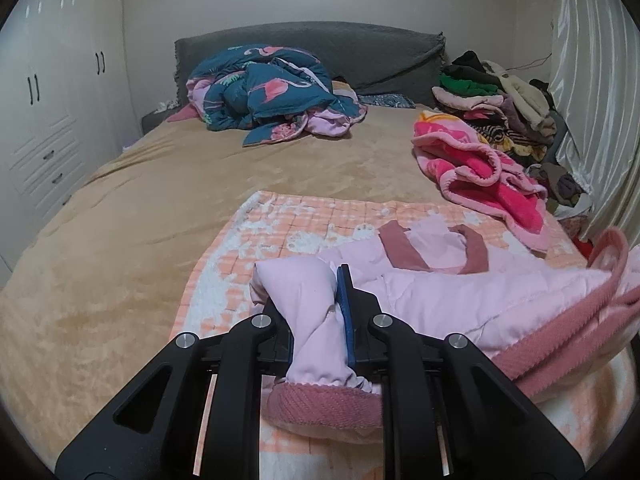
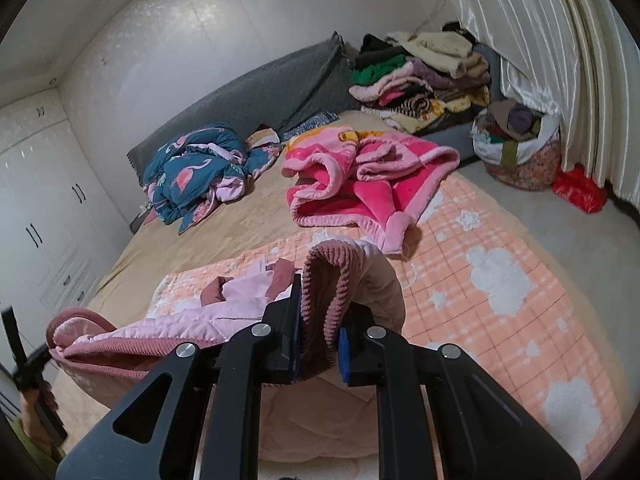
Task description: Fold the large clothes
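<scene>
A pale pink quilted jacket (image 1: 460, 292) with dusty-rose ribbed trim lies on an orange-and-white checked blanket (image 1: 304, 220) at the near end of the bed. My left gripper (image 1: 316, 300) is shut on a sleeve of the jacket, whose ribbed cuff (image 1: 320, 408) hangs below the jaws. My right gripper (image 2: 320, 320) is shut on the jacket's ribbed hem (image 2: 332, 280) and holds it lifted off the blanket (image 2: 500, 280). The rest of the jacket (image 2: 188, 312) stretches left towards the other gripper.
A bright pink fleece blanket (image 1: 480, 172) lies crumpled at the right. A blue flamingo quilt (image 1: 272, 92) is bunched by the grey headboard (image 1: 328, 48). A clothes pile (image 1: 500, 100) sits at the far right. White wardrobes (image 1: 48, 112) stand left; a curtain (image 2: 540, 40) and a full bag (image 2: 516, 148) stand right.
</scene>
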`<state>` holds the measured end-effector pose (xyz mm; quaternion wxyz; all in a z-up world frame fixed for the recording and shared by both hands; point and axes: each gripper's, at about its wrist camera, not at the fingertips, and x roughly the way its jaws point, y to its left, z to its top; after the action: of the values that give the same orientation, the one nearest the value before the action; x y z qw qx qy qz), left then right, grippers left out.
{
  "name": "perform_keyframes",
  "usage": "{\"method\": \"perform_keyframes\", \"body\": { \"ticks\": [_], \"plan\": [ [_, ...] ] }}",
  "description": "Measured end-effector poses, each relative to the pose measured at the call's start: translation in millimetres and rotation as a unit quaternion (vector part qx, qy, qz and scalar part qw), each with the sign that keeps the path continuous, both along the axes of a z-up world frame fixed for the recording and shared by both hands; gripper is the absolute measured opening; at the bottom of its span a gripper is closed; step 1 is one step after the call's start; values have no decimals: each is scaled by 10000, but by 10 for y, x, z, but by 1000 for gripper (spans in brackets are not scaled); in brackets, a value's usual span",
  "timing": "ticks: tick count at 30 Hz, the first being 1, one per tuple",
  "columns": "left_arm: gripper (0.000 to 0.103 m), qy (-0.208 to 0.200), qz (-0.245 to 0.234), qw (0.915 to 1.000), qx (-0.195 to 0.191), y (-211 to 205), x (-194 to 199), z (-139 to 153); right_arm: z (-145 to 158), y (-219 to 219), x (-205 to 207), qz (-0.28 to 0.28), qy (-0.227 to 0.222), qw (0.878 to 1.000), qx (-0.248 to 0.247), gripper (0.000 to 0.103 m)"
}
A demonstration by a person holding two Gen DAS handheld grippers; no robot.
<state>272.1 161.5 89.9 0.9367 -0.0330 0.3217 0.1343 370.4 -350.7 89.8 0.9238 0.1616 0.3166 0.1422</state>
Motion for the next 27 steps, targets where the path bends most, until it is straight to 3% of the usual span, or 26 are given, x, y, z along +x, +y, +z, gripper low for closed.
{"method": "perform_keyframes", "body": {
  "ticks": [7,18,23,25,27],
  "plan": [
    [9,25,28,9997,228,-44,181,-82,-124,11,234,-6,186,9998,-22,14],
    [10,64,10,9995,300,-50,296,-137,-314,-70,541,58,633,9959,642,20],
    [10,113,-10,9995,309,-12,339,-207,-338,-103,615,117,674,9919,1070,39],
    [10,120,-33,9995,285,-3,361,-227,-311,-105,600,100,561,9921,1115,56],
    [10,135,-43,9995,273,3,379,-250,-292,-98,573,85,449,9934,1051,67]
  ]
}}
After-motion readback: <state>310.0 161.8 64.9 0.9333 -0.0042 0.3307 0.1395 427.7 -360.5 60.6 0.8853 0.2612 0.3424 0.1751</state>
